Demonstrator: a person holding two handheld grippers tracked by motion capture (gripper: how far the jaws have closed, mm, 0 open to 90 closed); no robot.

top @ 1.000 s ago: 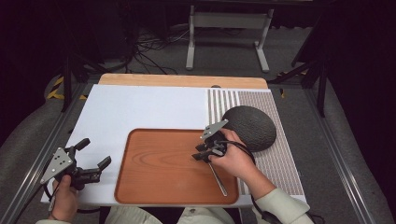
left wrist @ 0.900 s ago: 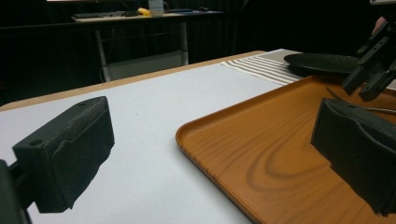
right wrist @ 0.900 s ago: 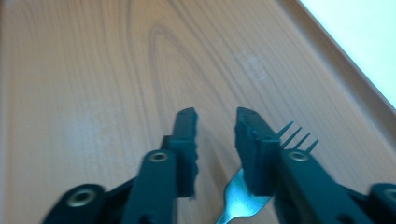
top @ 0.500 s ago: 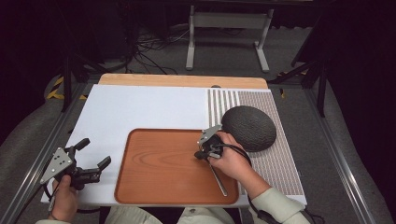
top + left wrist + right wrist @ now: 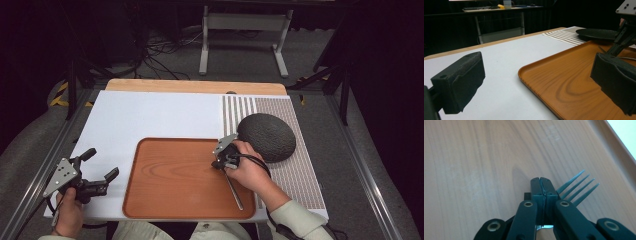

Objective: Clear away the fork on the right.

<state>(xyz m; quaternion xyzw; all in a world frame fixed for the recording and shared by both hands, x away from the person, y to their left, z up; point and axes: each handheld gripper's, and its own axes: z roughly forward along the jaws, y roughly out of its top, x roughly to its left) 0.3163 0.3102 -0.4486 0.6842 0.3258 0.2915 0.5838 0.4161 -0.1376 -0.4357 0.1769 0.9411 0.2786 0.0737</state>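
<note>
Spanning the middle of the white surface (image 5: 150, 120), the wooden tray (image 5: 175, 180) is lying flat. Toward 2 o'clock, the dark round plate (image 5: 267, 136) is sitting just beside it. Over the tray's right side, the right gripper (image 5: 541, 182) is clamping the fork (image 5: 576, 188), jaws having just been closing. At 8 o'clock, the left gripper (image 5: 102, 167) is hovering, jaws wide.

No legible text, label, brand, number or sign appears on any surface in the high view, the left gripper view or the right gripper view.
</note>
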